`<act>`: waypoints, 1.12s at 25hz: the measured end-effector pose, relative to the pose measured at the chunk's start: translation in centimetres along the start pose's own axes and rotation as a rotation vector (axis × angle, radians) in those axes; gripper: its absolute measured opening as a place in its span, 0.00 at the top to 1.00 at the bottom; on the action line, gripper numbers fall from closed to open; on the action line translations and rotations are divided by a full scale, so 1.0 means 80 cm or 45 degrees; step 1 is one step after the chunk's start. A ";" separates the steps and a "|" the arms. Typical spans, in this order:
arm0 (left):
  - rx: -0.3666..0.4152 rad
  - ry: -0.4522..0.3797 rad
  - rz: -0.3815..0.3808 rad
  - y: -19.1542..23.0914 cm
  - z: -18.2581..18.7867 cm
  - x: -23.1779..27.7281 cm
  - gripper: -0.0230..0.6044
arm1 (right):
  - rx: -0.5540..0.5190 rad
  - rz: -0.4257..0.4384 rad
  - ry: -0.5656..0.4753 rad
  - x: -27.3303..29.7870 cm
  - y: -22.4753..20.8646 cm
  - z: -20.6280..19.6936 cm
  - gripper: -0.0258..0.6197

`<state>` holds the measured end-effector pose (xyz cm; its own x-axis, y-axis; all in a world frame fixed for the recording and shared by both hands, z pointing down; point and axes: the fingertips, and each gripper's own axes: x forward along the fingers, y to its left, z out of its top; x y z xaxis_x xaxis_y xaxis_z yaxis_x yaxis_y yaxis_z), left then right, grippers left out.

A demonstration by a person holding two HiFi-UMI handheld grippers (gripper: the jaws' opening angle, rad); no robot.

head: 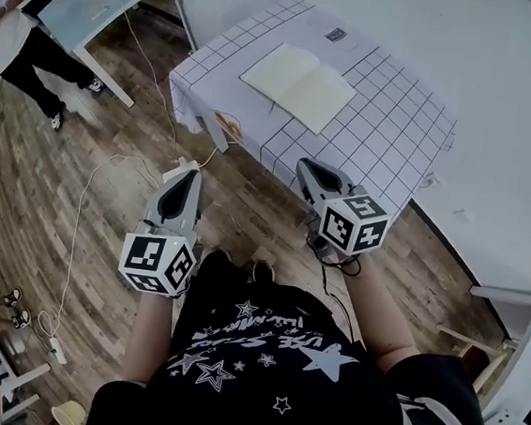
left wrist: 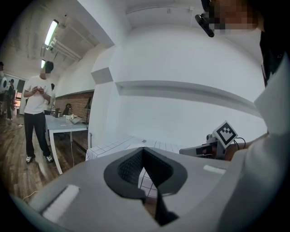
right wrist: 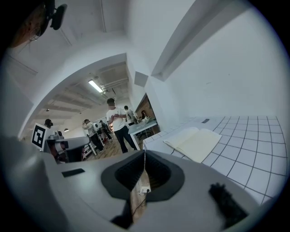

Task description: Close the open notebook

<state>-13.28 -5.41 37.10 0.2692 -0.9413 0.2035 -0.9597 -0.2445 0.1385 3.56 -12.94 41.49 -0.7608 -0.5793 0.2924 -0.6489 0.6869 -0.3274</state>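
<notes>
Both tools sit near the person: the left gripper [head: 194,175] and right gripper [head: 306,168], jaws pressed together on nothing. Farther off, the notebook [head: 299,86] lies open on the checked table [head: 399,150] (nothing touches it). Closing it is all left to do.

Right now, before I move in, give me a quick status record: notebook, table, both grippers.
notebook: open, lying flat, pages blank
table: white grid cloth, notebook on it
left gripper: jaws together, empty, over the floor, short of the table
right gripper: jaws together, empty, at the table's near edge, apart from the notebook
task: closing not yet begun
</notes>
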 end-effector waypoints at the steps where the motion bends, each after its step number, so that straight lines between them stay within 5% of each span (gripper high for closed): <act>1: -0.001 0.007 0.006 0.003 0.004 0.004 0.95 | 0.005 0.005 0.005 0.004 -0.001 0.004 0.93; 12: 0.035 0.034 -0.094 0.053 0.022 0.090 0.95 | 0.037 -0.090 -0.002 0.065 -0.039 0.034 0.93; 28: -0.004 0.110 -0.260 0.208 0.051 0.233 0.95 | 0.049 -0.197 0.087 0.271 -0.064 0.072 0.93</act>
<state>-24.53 -27.97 39.23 0.4641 -0.8489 0.2531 -0.8843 -0.4274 0.1880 -9.69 -31.54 44.34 -0.6502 -0.6448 0.4018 -0.7591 0.5736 -0.3078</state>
